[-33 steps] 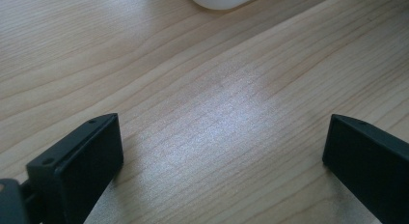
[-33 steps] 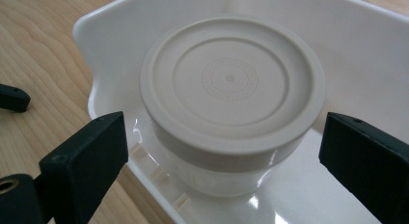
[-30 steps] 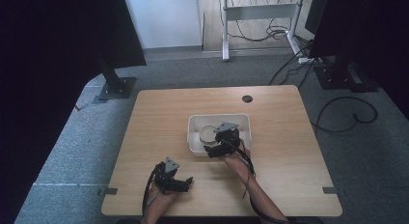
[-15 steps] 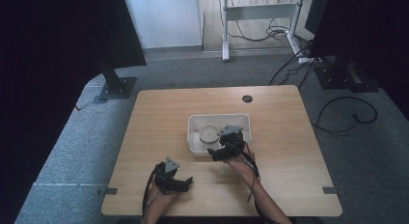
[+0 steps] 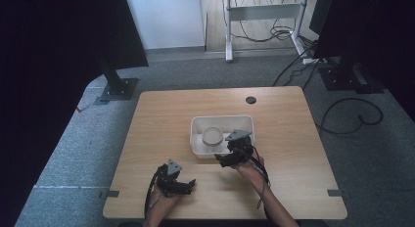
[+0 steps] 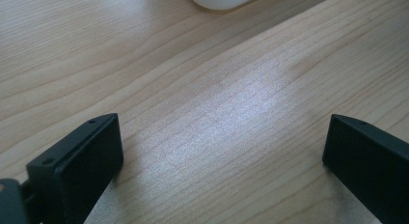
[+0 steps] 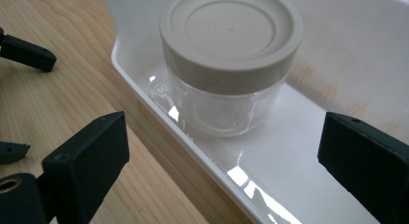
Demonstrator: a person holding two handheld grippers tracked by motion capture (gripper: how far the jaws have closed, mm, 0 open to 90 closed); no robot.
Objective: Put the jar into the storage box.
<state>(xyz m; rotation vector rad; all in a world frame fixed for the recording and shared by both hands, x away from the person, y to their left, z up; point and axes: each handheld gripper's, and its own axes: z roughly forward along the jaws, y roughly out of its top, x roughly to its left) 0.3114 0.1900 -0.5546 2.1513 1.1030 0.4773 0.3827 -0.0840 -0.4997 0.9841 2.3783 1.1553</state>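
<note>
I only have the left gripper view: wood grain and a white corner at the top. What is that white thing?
Observer: A white tray in the middle of the table; you see one rounded corner of it.
Operator: Anything in it?
Observer: One clear jar with a beige lid, standing upright in the tray's left part in the high view.
Operator: Where's the right gripper?
Observer: The right gripper sits at the tray's near edge, jaws wide open and pointed at the jar, not touching it.
Operator: And mine?
Observer: The left gripper is low over bare table near the front edge, jaws open, holding nothing.
</note>
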